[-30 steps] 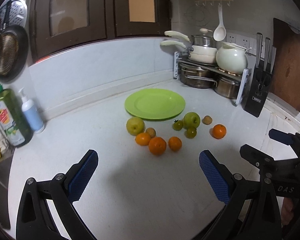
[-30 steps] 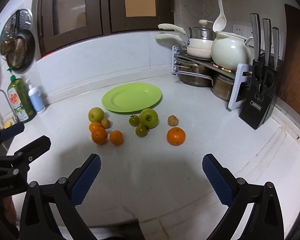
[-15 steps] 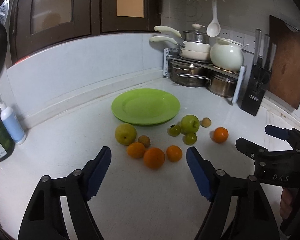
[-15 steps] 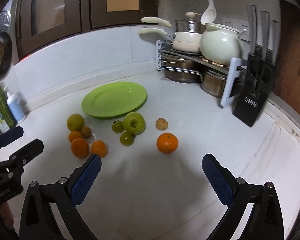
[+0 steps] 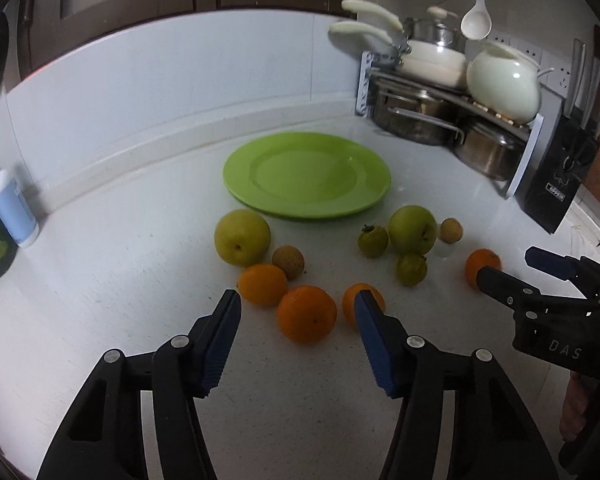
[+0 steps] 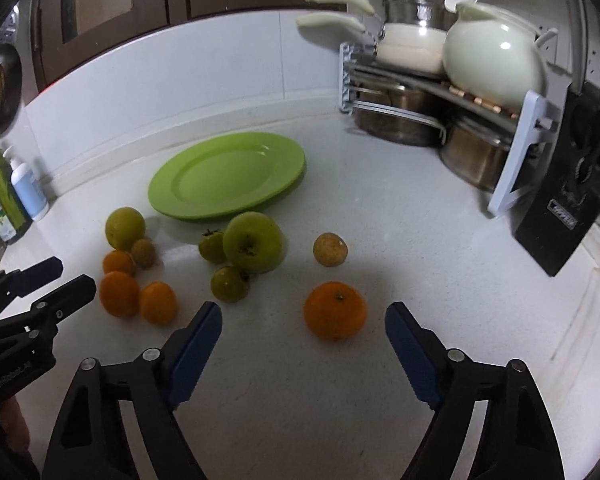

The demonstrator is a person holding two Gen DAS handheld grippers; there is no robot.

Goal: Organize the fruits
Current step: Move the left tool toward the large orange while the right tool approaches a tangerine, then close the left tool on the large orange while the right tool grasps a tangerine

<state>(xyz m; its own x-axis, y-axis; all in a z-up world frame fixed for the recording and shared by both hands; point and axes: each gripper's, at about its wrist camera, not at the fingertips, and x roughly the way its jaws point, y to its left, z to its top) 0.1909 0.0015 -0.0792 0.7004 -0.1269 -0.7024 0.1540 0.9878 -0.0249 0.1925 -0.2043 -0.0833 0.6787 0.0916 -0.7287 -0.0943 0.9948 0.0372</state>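
Note:
A green plate (image 5: 306, 174) lies on the white counter, bare; it also shows in the right wrist view (image 6: 226, 174). Fruit lies loose in front of it: a yellow-green apple (image 5: 242, 237), a green apple (image 5: 412, 229), several oranges and small green and brown fruits. My left gripper (image 5: 298, 300) is open, just short of a large orange (image 5: 306, 314), its fingers either side of it. My right gripper (image 6: 302, 316) is open, with a lone orange (image 6: 335, 310) between its fingertips. Neither gripper holds anything.
A pot rack (image 6: 440, 116) with pots and a cream kettle (image 6: 494, 54) stands at the back right. A black knife block (image 6: 568, 200) is beside it. Soap bottles (image 5: 10, 208) stand at the left by the wall.
Both grippers have moved forward toward the fruit. The left gripper's jaws have narrowed. The fruit has not moved.

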